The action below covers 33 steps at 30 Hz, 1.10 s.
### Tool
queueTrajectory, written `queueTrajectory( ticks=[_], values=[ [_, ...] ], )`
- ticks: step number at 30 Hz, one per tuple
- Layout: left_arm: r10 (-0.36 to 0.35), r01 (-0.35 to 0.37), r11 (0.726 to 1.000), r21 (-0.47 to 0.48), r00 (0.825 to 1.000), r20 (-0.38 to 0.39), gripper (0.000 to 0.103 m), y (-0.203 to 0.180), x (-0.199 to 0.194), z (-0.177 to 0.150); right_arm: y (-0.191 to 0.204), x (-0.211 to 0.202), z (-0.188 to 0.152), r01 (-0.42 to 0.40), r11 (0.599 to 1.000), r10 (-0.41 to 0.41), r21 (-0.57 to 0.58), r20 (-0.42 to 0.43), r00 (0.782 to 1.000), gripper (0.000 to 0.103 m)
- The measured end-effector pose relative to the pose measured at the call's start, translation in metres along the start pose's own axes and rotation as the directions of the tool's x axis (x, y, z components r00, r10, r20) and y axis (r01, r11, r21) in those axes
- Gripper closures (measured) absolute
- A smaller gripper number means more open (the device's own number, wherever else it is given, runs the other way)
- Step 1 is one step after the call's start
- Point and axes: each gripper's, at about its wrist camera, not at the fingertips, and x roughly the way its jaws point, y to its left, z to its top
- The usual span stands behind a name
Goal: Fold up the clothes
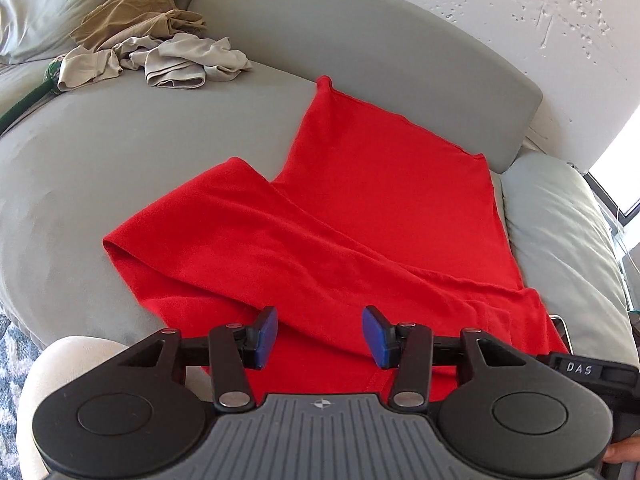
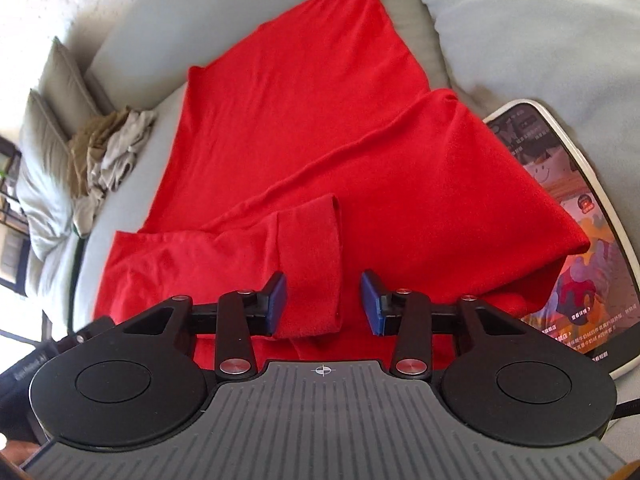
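A red long-sleeved garment point(image 1: 360, 216) lies spread on a grey sofa seat point(image 1: 160, 140), with one side folded over its middle. My left gripper point(image 1: 319, 334) is open and empty, just above the garment's near edge. In the right wrist view the same red garment point(image 2: 320, 128) fills the middle, with a sleeve cuff point(image 2: 312, 264) folded back across it. My right gripper point(image 2: 323, 305) is open and empty, its fingers on either side of that cuff, close above it.
A pile of beige and tan clothes point(image 1: 152, 52) lies at the far left of the sofa, also in the right wrist view point(image 2: 108, 152). Grey cushions point(image 1: 560, 232) border the garment. A lit tablet point(image 2: 568, 232) lies at the right, partly under the red cloth.
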Motion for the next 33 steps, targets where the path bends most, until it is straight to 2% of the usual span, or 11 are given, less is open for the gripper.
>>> queueTrajectory(
  ticks=[3, 6, 8, 10, 16, 20, 22, 24, 29, 33],
  values=[
    [0.002, -0.002, 1.0, -0.012, 1.0, 0.007, 0.057, 0.003, -0.001, -0.002, 0.017, 0.001, -0.012, 0.076, 0.988, -0.071, -0.135, 0.037, 0.997, 0.062],
    [0.017, -0.016, 0.999, -0.037, 1.0, 0.017, 0.057, 0.01, -0.006, -0.002, 0.04, -0.001, -0.021, 0.179, 0.953, -0.16, -0.246, 0.095, 0.983, 0.065],
    [0.029, -0.027, 0.998, -0.059, 0.999, 0.032, 0.057, 0.016, -0.011, 0.0, 0.054, -0.005, -0.025, 0.23, 0.923, -0.195, -0.309, 0.14, 0.971, 0.096],
    [0.041, -0.037, 0.996, -0.082, 0.998, 0.049, 0.057, 0.021, -0.017, 0.002, 0.068, -0.011, -0.029, 0.271, 0.891, -0.213, -0.365, 0.191, 0.958, 0.096],
    [0.074, -0.063, 0.987, -0.146, 0.995, 0.071, 0.057, 0.034, -0.024, 0.008, 0.105, -0.043, -0.031, 0.351, 0.801, -0.183, -0.485, 0.36, 0.915, 0.097],
    [0.081, -0.068, 0.983, -0.171, 0.994, 0.073, 0.057, 0.037, -0.026, 0.01, 0.12, -0.067, -0.025, 0.419, 0.759, -0.158, -0.499, 0.482, 0.862, 0.097],
    [0.081, -0.068, 0.982, -0.174, 0.994, 0.069, 0.057, 0.037, -0.026, 0.01, 0.115, -0.079, -0.019, 0.438, 0.763, -0.167, -0.475, 0.51, 0.844, 0.097],
    [0.08, -0.068, 0.983, -0.172, 0.995, 0.062, 0.056, 0.035, -0.025, 0.01, 0.102, -0.087, -0.01, 0.443, 0.785, -0.191, -0.433, 0.511, 0.838, 0.097],
    [0.086, -0.08, 0.985, -0.155, 0.996, 0.033, 0.056, 0.03, -0.018, 0.009, 0.052, -0.081, 0.005, 0.437, 0.844, -0.287, -0.312, 0.425, 0.859, 0.097],
    [0.089, -0.085, 0.986, -0.142, 0.996, 0.024, 0.056, 0.028, -0.016, 0.008, 0.02, -0.069, 0.008, 0.403, 0.886, -0.32, -0.229, 0.328, 0.889, 0.097]
  ],
)
